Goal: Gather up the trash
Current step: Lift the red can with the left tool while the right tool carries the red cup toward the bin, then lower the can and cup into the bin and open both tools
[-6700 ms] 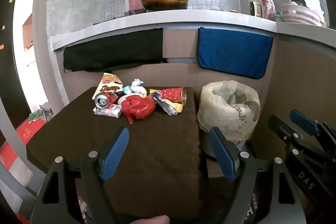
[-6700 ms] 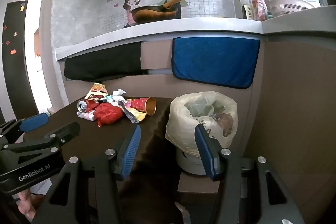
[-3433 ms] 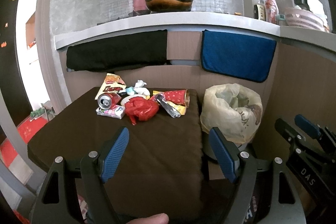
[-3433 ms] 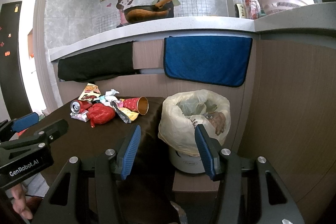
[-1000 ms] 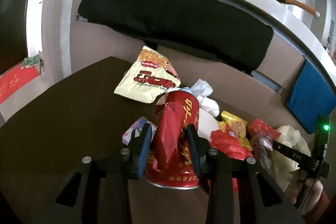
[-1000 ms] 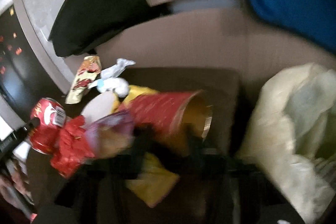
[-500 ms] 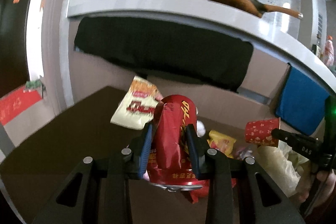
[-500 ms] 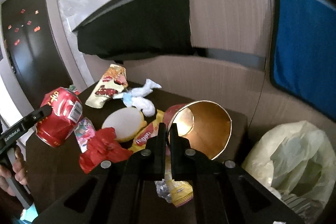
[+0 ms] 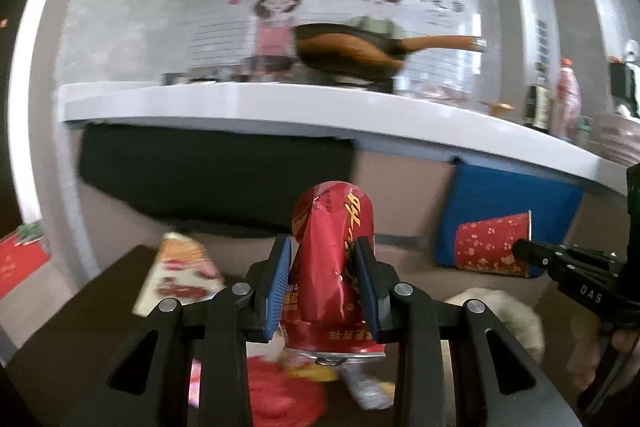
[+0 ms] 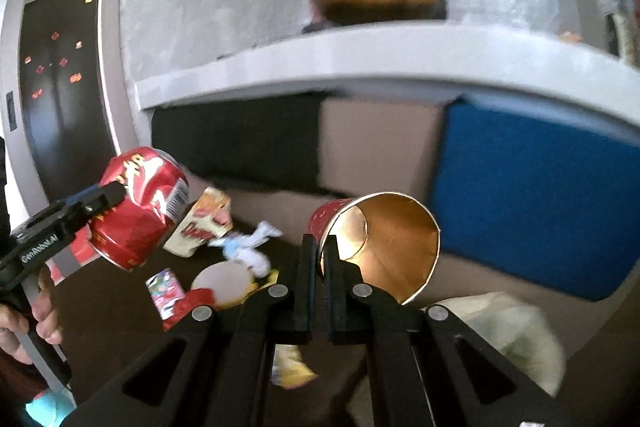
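A dented red drink can is pinched between the blue pads of my left gripper, held in the air above the dark table. The same can shows at the left of the right wrist view. My right gripper is shut on the rim of a red paper cup with a gold inside, lifted off the table; that cup also appears at the right of the left wrist view. A bin lined with a pale bag sits low at the right.
More litter lies on the table: a snack packet, a crumpled tissue, a white lid, a small pink packet, yellow wrappers and a red bag. A black cloth and a blue towel hang behind.
Both grippers have risen from the litter pile, the left carrying the can, the right carrying the cup. The counter and wall picture now fill more of both views.
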`<state>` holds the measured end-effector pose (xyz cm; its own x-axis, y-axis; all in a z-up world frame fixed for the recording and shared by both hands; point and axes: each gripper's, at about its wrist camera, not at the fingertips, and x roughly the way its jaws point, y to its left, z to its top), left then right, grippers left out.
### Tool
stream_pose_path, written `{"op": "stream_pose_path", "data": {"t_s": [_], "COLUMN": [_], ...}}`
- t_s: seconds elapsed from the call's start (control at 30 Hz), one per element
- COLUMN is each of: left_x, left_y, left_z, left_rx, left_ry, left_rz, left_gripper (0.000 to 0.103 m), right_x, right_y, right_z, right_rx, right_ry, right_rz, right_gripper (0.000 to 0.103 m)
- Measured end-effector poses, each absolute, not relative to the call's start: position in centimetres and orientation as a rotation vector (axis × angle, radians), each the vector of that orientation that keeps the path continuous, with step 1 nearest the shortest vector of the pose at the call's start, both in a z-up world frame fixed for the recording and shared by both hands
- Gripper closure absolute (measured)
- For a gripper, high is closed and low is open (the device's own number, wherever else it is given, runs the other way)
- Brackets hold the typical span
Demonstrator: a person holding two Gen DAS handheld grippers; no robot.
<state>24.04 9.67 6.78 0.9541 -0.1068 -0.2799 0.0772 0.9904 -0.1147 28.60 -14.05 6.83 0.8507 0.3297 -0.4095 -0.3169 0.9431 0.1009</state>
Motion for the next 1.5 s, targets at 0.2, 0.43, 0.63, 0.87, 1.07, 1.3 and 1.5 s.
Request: {"op": "stream_pose_path", "data": {"t_s": [0.2,0.43,0.63,0.87,1.07,1.3,1.5], "left_x": [25.6,27.4,29.4,30.2,30.7,32.1,33.6], "left_y": [1.7,-4.9,-7.8,-8.6,-8.8,-9.3,-9.1], "left_z": [7.0,4.6,1.6,-0.7,-2.2,-3.9,-5.3], "left_rx": [-0.099,-0.098,-0.091,-0.076,-0.075,-0.088,-0.124], "left_ry": [0.301,0.376,0.466,0.512,0.545,0.593,0.639], "left_rz": [-0.251,-0.369,-0.401,-0.404,-0.412,-0.420,-0.429], "left_gripper": [0.070,0.070,0.070,0.070,0.074,0.078,0.079], "right_x": [26.0,24.9,25.1,26.1,26.6,27.2,28.6], "right_y": [-20.4,-25.6,-27.5,-27.5,-27.6,-27.8,-28.3], "right_z": [7.8,6.2,3.4,0.8,-0.4,-1.4,-2.7], "right_rx": [0.011,0.027,0.054,0.074,0.091,0.108,0.130], "right_ry": [0.406,0.428,0.479,0.525,0.548,0.568,0.599], "right_rz": [0.218,0.119,0.105,0.120,0.127,0.124,0.126], "right_gripper": [0.100,0.099,0.099,0.099,0.099,0.099,0.099]}}
